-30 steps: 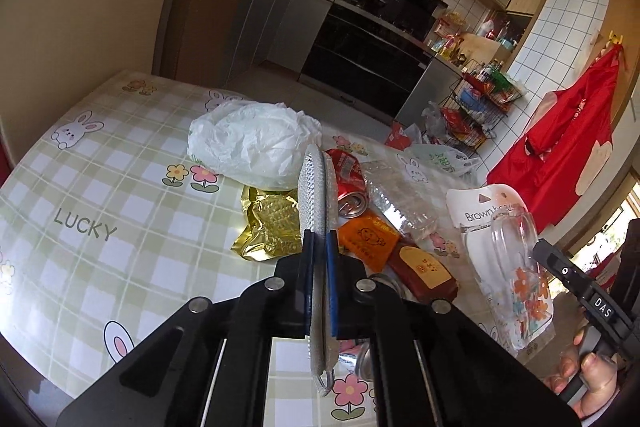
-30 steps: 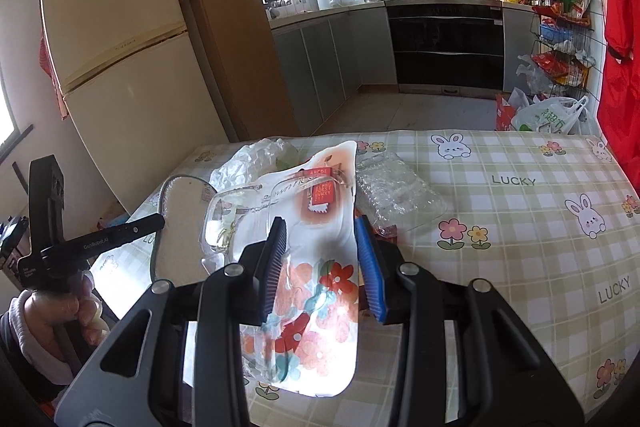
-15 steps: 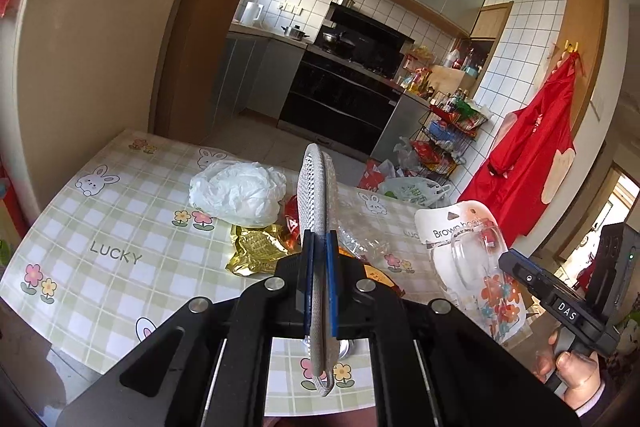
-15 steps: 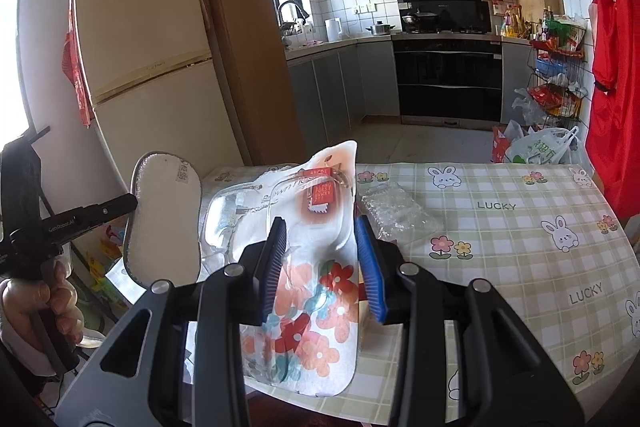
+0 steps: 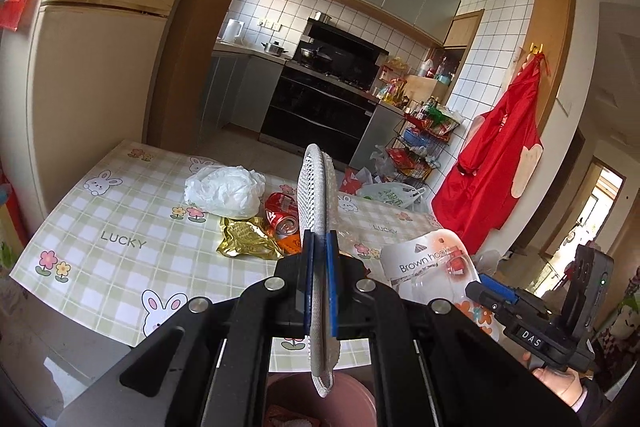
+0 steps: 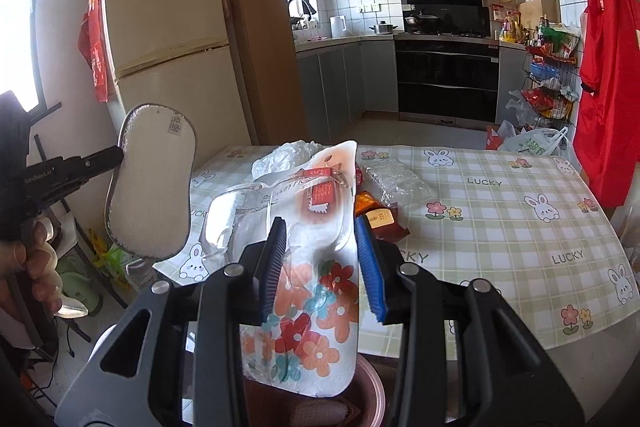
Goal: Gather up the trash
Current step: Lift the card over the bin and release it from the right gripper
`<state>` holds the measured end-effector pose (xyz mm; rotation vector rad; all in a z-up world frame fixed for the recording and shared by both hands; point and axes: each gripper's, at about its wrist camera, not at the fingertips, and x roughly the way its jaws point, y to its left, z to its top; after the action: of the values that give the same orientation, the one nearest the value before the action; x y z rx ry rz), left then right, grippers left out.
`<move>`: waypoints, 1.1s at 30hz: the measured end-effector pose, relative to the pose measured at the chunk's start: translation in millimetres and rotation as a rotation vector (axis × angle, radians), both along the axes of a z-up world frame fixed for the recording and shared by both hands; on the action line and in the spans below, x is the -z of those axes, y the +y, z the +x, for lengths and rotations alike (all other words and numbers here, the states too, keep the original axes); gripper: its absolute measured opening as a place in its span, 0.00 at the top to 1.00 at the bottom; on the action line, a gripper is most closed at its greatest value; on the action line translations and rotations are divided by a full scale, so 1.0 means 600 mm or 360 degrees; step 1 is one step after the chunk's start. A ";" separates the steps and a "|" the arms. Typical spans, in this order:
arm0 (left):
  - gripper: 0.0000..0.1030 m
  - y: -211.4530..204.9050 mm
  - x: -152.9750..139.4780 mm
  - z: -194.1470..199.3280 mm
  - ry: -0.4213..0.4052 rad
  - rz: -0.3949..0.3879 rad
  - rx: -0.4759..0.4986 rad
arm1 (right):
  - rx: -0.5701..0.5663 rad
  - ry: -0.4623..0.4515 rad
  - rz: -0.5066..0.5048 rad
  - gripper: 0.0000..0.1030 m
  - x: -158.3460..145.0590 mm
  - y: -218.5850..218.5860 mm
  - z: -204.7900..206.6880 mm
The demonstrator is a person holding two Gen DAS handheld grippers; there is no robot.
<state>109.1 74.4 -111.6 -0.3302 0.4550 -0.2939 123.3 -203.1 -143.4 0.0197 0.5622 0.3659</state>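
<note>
My left gripper [image 5: 319,251] is shut on a flat grey-edged white pad [image 5: 314,195], held edge-on above a brownish bin [image 5: 320,401]; the pad also shows in the right wrist view [image 6: 154,179]. My right gripper [image 6: 320,239] is shut on a flowered "Brown hook" plastic package [image 6: 312,267], seen too in the left wrist view [image 5: 432,259], above the bin [image 6: 372,395]. On the checked table [image 5: 120,227] lie a white plastic bag [image 5: 224,191], a red can [image 5: 282,213], a gold wrapper [image 5: 244,239], orange packets [image 6: 376,215] and clear crinkled plastic [image 6: 392,179].
A cream fridge [image 6: 168,39] stands left of the table. Kitchen counters and an oven [image 6: 444,79] are at the back. A wire rack of goods [image 6: 548,75] and a red apron [image 6: 608,67] are on the right. Bags lie on the floor [image 6: 532,143].
Both grippers have pulled back and up from the table with their items and now hang over the bin at the table's near edge. Grips are unchanged.
</note>
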 end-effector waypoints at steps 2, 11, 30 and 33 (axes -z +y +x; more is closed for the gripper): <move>0.94 0.004 -0.003 -0.014 -0.0015 -0.0009 -0.0002 | -0.0018 0.0025 -0.0010 0.63 0.008 0.004 -0.013; 0.94 0.004 -0.021 -0.053 -0.0078 -0.0023 0.0014 | -0.0074 0.0073 -0.0051 0.63 0.022 0.026 -0.045; 0.94 -0.008 -0.010 -0.046 -0.0044 -0.0030 0.0060 | -0.0116 0.0201 -0.0055 0.57 0.059 0.034 -0.021; 0.94 -0.013 -0.007 -0.046 -0.0038 -0.0021 0.0072 | -0.0093 0.0190 -0.0044 0.46 0.057 0.029 -0.019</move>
<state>81.6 66.7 -107.5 -0.3292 0.4377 -0.3449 111.7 -185.9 -177.5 -0.0017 0.6868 0.4159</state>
